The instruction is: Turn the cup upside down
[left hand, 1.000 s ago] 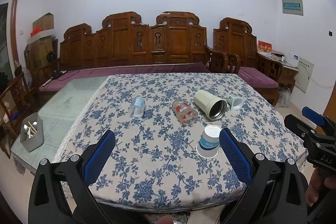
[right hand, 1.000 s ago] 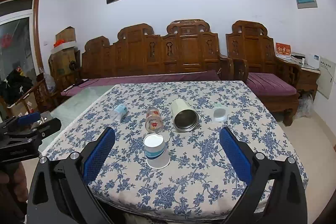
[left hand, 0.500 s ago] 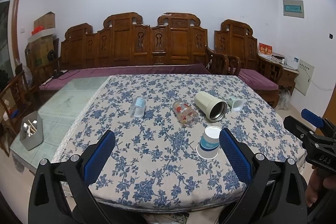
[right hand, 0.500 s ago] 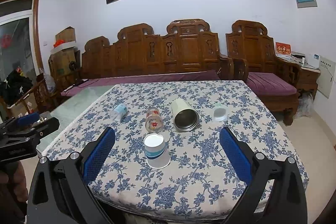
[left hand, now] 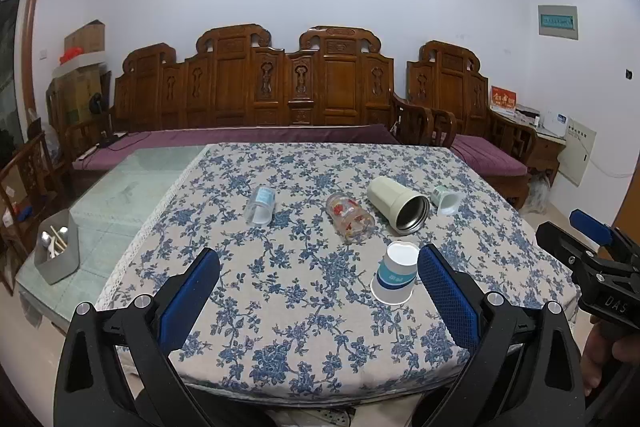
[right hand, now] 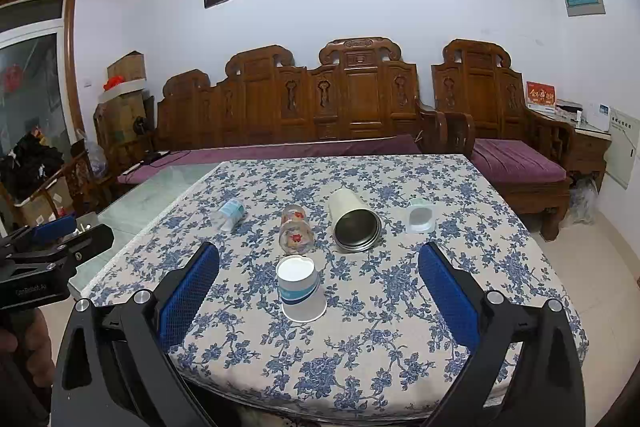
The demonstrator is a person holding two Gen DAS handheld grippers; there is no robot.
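Observation:
A white paper cup with a blue band (left hand: pixel 394 277) (right hand: pixel 301 289) stands upside down near the table's front. Behind it lie on their sides a clear plastic cup (left hand: pixel 261 206) (right hand: pixel 231 213), a red-patterned glass (left hand: pixel 350 221) (right hand: pixel 296 233), a cream metal tumbler (left hand: pixel 398 205) (right hand: pixel 354 225) and a small pale green cup (left hand: pixel 447 199) (right hand: pixel 419 217). My left gripper (left hand: pixel 318 287) is open and empty, short of the table's front edge. My right gripper (right hand: pixel 318 287) is open and empty, also short of the edge. Each gripper shows at the side of the other's view.
The table carries a blue floral cloth (left hand: pixel 304 291); its left part is bare glass (left hand: pixel 132 183). A grey box with utensils (left hand: pixel 58 253) sits at the glass corner. A wooden bench (left hand: pixel 256 95) and a chair (right hand: pixel 500 131) stand behind the table.
Both grippers stay open and nearly still. The left wrist view has drifted slightly; no object on the table has moved.

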